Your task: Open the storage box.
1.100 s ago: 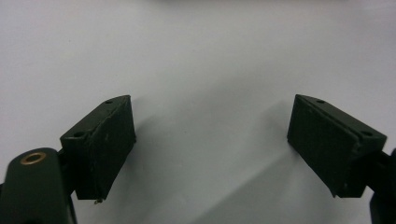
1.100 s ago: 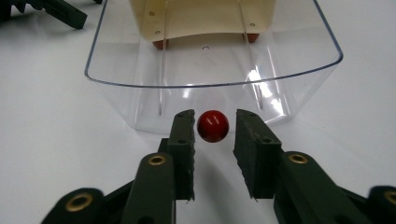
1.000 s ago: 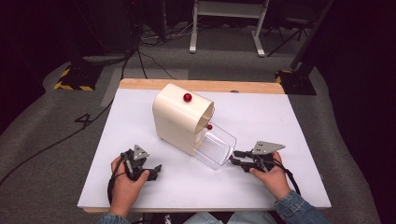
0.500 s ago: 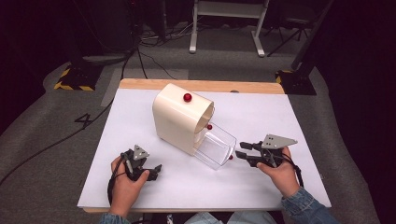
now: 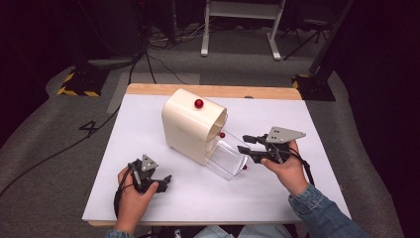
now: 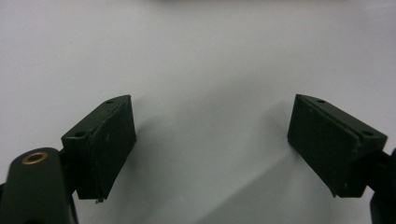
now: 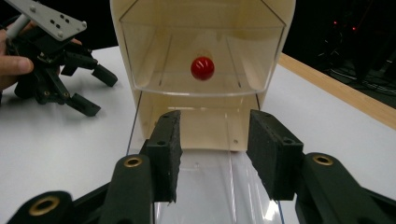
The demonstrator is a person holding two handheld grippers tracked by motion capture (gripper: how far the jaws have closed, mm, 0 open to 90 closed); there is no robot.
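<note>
We hold the spread right gripper [image 5: 246, 144] at the clear plastic drawer [image 5: 229, 157] of the rounded cream box [image 5: 190, 124], whose red knob [image 7: 202, 68] faces its camera, the left gripper [image 5: 163, 182] spread near the table's front edge.

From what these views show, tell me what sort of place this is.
Probably a lab or studio set up for recording handling work, not a home. A white-topped table stands alone on grey carpet, black cables trail across the floor, and hazard-striped tape marks an equipment base beside dark stands.

The white bench [image 5: 148, 129] is brightly lit from above; the floor [image 5: 44, 148] around stays dim; close black gripper pads [image 6: 107, 140] look soft.
</note>
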